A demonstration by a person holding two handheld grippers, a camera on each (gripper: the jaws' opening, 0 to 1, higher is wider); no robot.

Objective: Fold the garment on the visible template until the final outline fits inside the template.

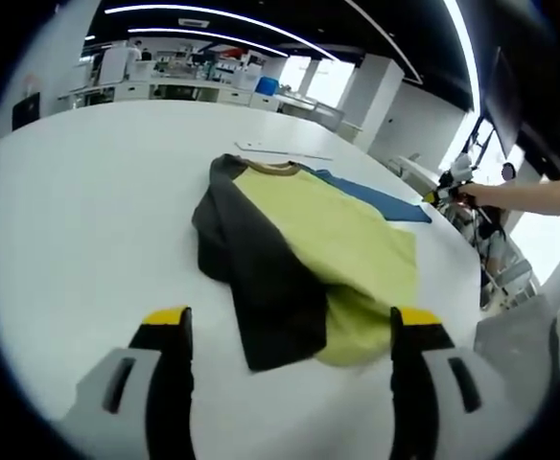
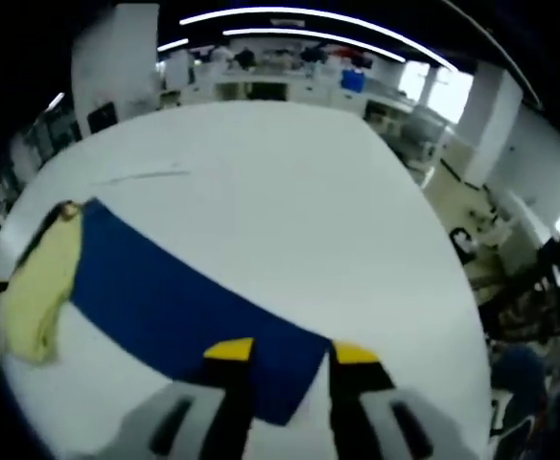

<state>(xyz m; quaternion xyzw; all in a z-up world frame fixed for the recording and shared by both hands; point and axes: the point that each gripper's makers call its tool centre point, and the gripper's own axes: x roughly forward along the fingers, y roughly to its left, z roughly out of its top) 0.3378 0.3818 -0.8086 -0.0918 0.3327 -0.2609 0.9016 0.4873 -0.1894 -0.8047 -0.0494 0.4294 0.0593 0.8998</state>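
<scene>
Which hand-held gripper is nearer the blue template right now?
Right. The right hand-held gripper has its open jaws over the near corner of the blue template. The left hand-held gripper hovers open before the shirt, with the template beyond it.

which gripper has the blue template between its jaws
The right gripper: a corner of the blue template lies between its yellow-tipped jaws. The left gripper hangs open short of the garment.

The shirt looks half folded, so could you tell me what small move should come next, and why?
Probably lower the open left gripper onto the shirt's near hem and grip it. The shirt lies crumpled, dark sleeve flopped over, partly off the blue template, and neither gripper holds anything.
</scene>
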